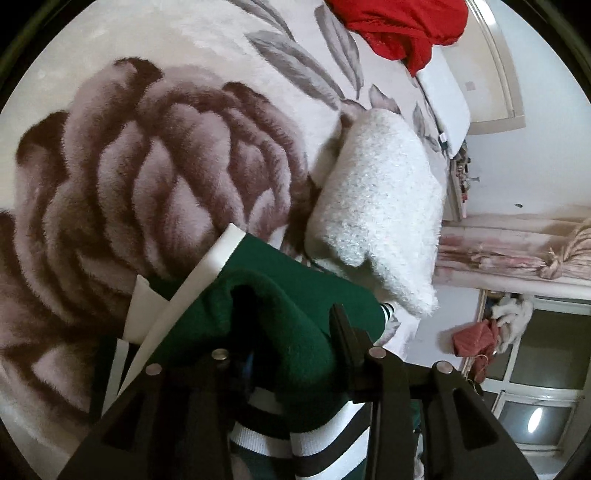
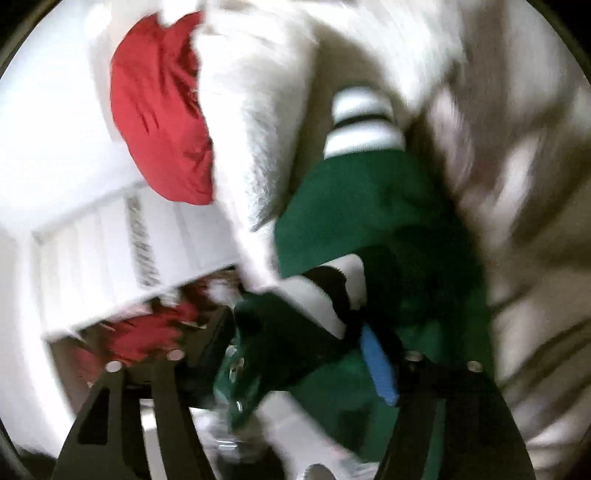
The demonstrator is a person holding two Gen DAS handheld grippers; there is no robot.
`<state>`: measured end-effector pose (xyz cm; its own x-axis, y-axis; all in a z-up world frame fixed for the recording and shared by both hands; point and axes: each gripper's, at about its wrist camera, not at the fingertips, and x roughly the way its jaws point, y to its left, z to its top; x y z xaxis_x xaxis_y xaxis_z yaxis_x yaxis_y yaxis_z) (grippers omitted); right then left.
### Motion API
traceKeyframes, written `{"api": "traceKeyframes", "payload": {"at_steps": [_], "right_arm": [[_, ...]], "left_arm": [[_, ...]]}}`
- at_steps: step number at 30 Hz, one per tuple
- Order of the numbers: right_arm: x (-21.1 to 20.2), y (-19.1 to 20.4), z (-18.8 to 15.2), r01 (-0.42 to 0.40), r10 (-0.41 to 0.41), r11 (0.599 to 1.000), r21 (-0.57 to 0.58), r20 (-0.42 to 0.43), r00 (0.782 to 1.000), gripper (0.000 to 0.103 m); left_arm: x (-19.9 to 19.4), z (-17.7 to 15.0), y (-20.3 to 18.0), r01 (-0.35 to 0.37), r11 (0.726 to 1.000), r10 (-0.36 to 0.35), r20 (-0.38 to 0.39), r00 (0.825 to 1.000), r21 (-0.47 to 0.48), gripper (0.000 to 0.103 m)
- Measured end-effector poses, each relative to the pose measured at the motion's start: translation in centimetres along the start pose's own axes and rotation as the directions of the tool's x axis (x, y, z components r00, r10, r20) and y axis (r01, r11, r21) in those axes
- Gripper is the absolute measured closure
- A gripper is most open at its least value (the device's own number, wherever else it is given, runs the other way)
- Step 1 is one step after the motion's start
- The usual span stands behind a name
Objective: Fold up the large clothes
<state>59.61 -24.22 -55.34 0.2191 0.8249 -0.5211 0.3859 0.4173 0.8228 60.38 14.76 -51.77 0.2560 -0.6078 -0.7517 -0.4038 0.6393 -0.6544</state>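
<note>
Two grippers are over the green jacket (image 1: 280,295), which lies bunched on the floral fleece blanket (image 1: 147,166), its white-striped cuff (image 2: 364,125) pointing away from me. My left gripper (image 1: 284,332) has green cloth bulging between its fingers; whether the pads press it I cannot tell. My right gripper (image 2: 306,332) has its fingers wide apart, with jacket folds between them, blurred. A white fuzzy garment (image 1: 380,206) lies just beside the jacket, and a red garment (image 1: 399,26) farther off.

Blanket's big rose print (image 1: 147,177) is bare and passable, but right of it the white fuzzy garment (image 1: 384,206) blocks, the red garment (image 1: 399,26) sits beyond near the bed edge, and the green jacket (image 1: 280,295) crowds its near side.
</note>
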Motion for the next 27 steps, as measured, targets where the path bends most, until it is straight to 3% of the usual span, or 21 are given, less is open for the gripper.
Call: {"api": "traceKeyframes", "payload": {"at_steps": [2, 4, 5, 6, 8, 9, 12, 14, 18, 21, 24, 25, 27], "right_arm": [[-0.9, 1.0, -0.2, 0.081, -0.079, 0.991, -0.102, 0.022, 0.997, 0.022], [-1.3, 1.4, -0.3, 0.171, -0.168, 0.966, -0.195, 0.032, 0.985, 0.019], [-1.2, 1.5, -0.4, 0.206, -0.204, 0.951, -0.231, 0.034, 0.978, 0.017], [-1.1, 1.5, -0.5, 0.233, -0.231, 0.938, -0.256, 0.037, 0.972, 0.016], [-0.4, 1.1, -0.5, 0.25, -0.257, 0.917, -0.31, 0.017, 0.966, 0.012], [0.0, 0.6, -0.4, 0.247, -0.259, 0.913, -0.325, 0.009, 0.966, 0.011], [1.8, -1.0, -0.2, 0.282, -0.317, 0.879, -0.386, -0.03, 0.948, 0.011], [3.4, -2.1, -0.7, 0.272, -0.332, 0.87, -0.411, -0.08, 0.94, 0.011], [7.0, -5.2, 0.7, 0.222, -0.296, 0.9, -0.376, -0.151, 0.943, 0.01], [10.1, -6.4, 2.2, 0.145, -0.219, 0.932, -0.333, -0.199, 0.955, 0.0], [11.8, -6.0, 2.8, 0.115, -0.174, 0.953, -0.282, -0.193, 0.966, 0.0], [12.0, -5.7, 2.4, 0.098, -0.157, 0.955, -0.281, -0.197, 0.968, 0.002], [12.2, -5.5, 1.4, 0.083, -0.133, 0.965, -0.249, -0.194, 0.972, 0.041]], "left_arm": [[-0.8, -0.5, -0.5, 0.012, 1.0, -0.013, 0.032, 0.999, 0.02, 0.06], [-1.9, -0.7, -1.6, 0.006, 0.997, -0.013, 0.105, 0.994, 0.074, 0.035], [-2.9, -0.9, -2.3, -0.008, 0.994, -0.009, 0.154, 0.988, 0.111, 0.033], [-4.1, -1.2, -3.2, -0.027, 0.987, -0.007, 0.211, 0.977, 0.161, 0.033], [-6.1, -2.0, -4.8, -0.113, 0.961, 0.026, 0.326, 0.945, 0.252, 0.019], [-7.0, -2.5, -5.3, -0.175, 0.943, 0.054, 0.388, 0.92, 0.283, 0.002], [-8.1, -4.3, -4.5, -0.318, 0.897, 0.138, 0.49, 0.861, 0.306, 0.0], [-7.8, -5.3, -2.7, -0.391, 0.877, 0.218, 0.495, 0.841, 0.278, 0.0], [-7.3, -8.0, 2.4, -0.505, 0.842, 0.365, 0.492, 0.79, 0.187, 0.0], [-7.4, -10.0, 6.5, -0.507, 0.858, 0.42, 0.455, 0.785, 0.084, 0.0], [-8.0, -12.2, 9.7, -0.499, 0.867, 0.455, 0.418, 0.786, -0.004, 0.0], [-8.2, -13.1, 10.2, -0.499, 0.866, 0.462, 0.416, 0.783, -0.021, 0.0], [-8.8, -14.7, 11.3, -0.515, 0.855, 0.49, 0.413, 0.768, -0.058, 0.0]]}}
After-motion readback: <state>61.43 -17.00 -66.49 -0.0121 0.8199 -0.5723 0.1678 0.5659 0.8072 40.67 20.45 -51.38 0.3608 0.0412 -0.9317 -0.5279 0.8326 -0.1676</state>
